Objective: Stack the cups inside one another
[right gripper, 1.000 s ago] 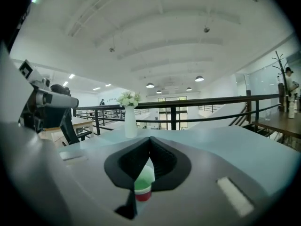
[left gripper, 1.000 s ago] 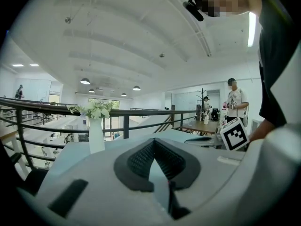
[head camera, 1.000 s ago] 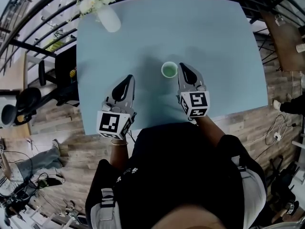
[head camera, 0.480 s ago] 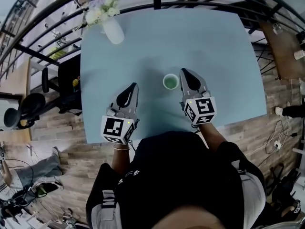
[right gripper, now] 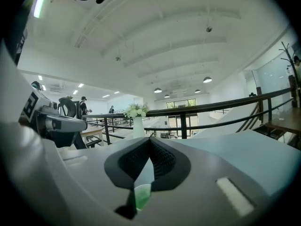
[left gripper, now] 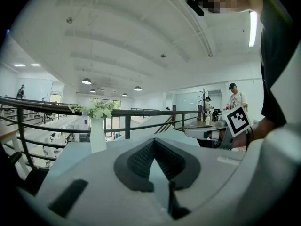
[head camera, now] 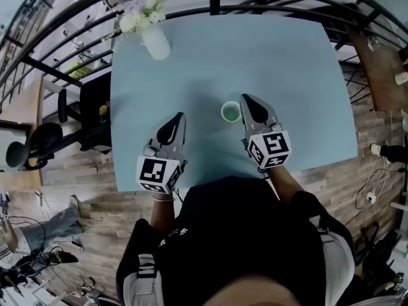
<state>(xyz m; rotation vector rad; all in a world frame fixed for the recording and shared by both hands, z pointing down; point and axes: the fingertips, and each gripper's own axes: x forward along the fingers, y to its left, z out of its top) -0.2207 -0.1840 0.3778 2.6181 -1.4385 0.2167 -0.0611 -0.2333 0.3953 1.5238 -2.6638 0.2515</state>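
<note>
White flowers (head camera: 141, 14) in vase (head camera: 156, 43); green cup (head camera: 230, 112)

No words, numbers or brand names can be read anywhere. The left gripper (head camera: 180, 116) and the right gripper (head camera: 245, 99) each bear only black-and-white square code patterns, without letters.

The cup (head camera: 230, 111) stands on the counter (head camera: 293, 62), just left of the right gripper (head camera: 246, 101); the vase (head camera: 155, 43) stands at the far left corner.

An open-plan office: black swivel office chairs (head camera: 32, 142) stand on a wood-plank floor (head camera: 83, 190), a black metal railing (left gripper: 47, 106) runs behind the pale blue worktop (head camera: 287, 56), and round pendant lamps (left gripper: 86, 81) hang from a high white ceiling above distant desks (right gripper: 94, 132).
</note>
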